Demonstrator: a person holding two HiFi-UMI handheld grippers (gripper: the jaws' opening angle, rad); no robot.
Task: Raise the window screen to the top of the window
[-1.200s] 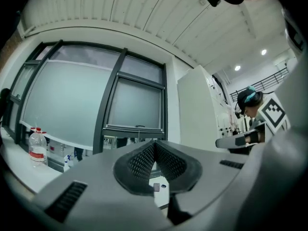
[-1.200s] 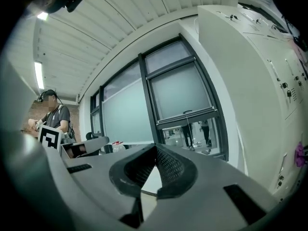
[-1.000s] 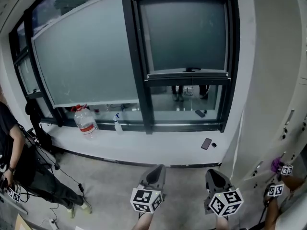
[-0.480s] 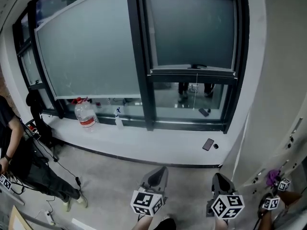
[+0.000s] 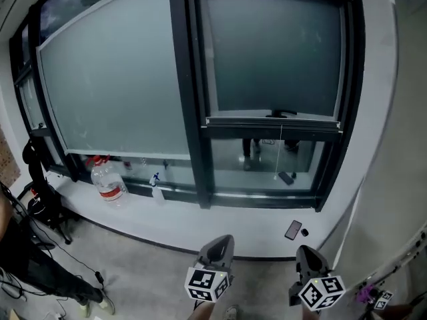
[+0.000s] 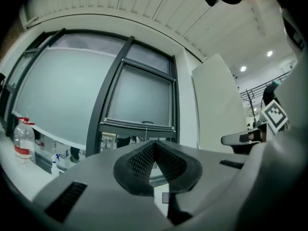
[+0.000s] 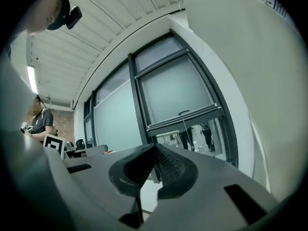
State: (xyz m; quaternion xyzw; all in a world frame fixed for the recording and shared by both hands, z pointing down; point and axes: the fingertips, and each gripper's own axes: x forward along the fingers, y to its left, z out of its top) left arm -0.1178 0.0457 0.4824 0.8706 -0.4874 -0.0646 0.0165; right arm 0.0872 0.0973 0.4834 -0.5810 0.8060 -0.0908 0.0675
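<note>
The grey window screen [image 5: 273,52] covers the upper part of the right-hand window. Its dark bottom bar [image 5: 272,123] has a small handle [image 5: 283,113] and a thin pull cord [image 5: 279,151] hanging below it. The bar also shows in the left gripper view [image 6: 139,126] and the right gripper view [image 7: 185,119]. My left gripper [image 5: 219,247] and right gripper [image 5: 305,254] are both shut and empty, low in the head view, well short of the window and pointing toward it.
A white sill [image 5: 220,222] runs under the windows with a phone [image 5: 293,230], a water jug [image 5: 105,181] and a spray bottle [image 5: 155,185] on it. A white wall [image 5: 393,152] stands at right. A person and cables [image 5: 40,272] are at lower left.
The window has grown larger and shifted in the head view as both grippers and the camera moved toward it. Both grippers stay shut.
</note>
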